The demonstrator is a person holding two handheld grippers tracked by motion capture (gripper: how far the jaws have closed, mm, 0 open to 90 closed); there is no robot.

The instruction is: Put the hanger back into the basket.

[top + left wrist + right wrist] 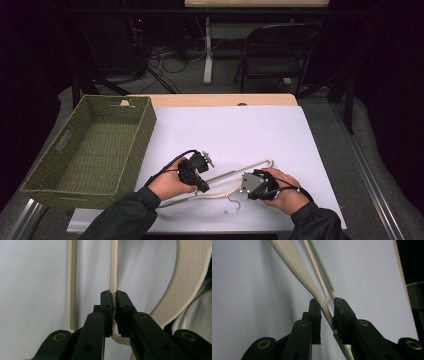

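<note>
A cream plastic clothes hanger point(250, 166) lies on the white sheet near the table's front, its metal hook point(231, 206) pointing toward the person. My left gripper point(202, 185) is shut on the hanger's thin bar point(113, 270), which runs straight up between the jaws; the toothed lower bar point(72, 277) passes to its left. My right gripper point(245, 186) is closed around the hanger's arm point(294, 260), which crosses slantwise between its jaws, with the toothed bar point(322, 267) beside it. The two grippers are close together, a hand's width apart.
A green woven basket point(145, 135) stands empty at the table's left. The white sheet point(240, 130) covers most of the wooden table. Beyond the far edge are a dark folding chair point(280, 45) and cables on the floor.
</note>
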